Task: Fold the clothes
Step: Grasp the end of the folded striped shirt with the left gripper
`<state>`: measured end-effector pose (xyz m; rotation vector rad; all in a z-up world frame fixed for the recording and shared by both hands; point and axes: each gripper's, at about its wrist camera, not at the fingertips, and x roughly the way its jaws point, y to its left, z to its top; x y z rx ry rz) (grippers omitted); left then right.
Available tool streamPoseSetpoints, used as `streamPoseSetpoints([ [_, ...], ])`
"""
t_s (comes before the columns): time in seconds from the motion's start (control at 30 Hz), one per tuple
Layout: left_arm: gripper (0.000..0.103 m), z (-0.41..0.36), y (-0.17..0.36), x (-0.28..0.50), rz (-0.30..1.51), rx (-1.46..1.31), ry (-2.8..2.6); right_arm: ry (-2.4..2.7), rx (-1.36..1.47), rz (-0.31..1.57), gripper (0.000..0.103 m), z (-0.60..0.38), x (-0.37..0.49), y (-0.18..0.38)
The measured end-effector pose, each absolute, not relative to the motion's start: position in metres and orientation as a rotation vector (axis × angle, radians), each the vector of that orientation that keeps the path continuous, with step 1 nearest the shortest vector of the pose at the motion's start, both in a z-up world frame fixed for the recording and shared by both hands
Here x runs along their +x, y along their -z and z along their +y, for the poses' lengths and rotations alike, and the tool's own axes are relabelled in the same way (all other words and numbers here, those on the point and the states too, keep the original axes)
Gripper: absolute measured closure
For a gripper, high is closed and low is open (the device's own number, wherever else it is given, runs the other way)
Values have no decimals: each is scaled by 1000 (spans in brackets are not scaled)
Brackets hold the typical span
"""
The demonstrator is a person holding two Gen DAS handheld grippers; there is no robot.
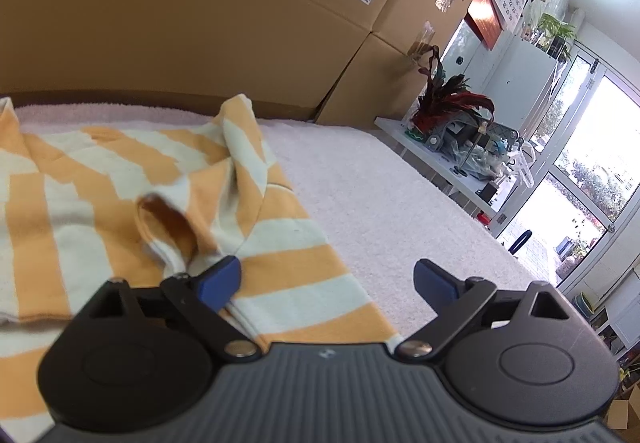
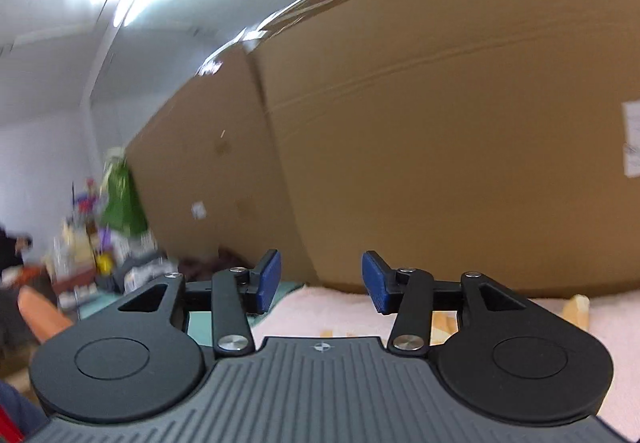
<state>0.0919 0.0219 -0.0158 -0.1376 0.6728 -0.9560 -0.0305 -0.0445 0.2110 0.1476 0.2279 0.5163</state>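
Pale towelling [image 1: 400, 195] is covering the counter where I'm working. My left gripper [image 1: 328, 279] is hovering, fingers apart and empty, over the striped shirt's [image 1: 96, 187] near hem. Right gripper [image 2: 322, 281] is up facing cardboard boxes [image 2: 440, 123], half-open, empty. I'm between folds; next comes regrasping the bunched sleeve.

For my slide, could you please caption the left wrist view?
Open left tongs over a striped shirt on a white towel.
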Motion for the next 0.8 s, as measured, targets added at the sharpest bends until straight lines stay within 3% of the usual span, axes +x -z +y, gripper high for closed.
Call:
streamPoseSetpoints([
  [0.1,14,30,4,85,579,-98,932,-546,86,171,56,-23,-31,-205],
  [0.27,16,55,-4,102,561,-196,880,-353,468,75,55,-90,-48,-195],
  [0.33,24,69,-1,116,588,-270,816,-243,623,70,49,-124,-62,-187],
  [0.4,41,87,3,125,588,-362,742,-160,721,120,46,-151,-75,-173],
  [0.47,76,112,4,128,596,-465,660,-126,757,158,46,-164,-85,-156],
  [0.53,97,147,9,122,622,-594,606,-123,726,201,44,-166,-90,-136],
  [0.8,101,282,36,76,637,-806,271,-131,599,328,48,-181,-69,-51],
])
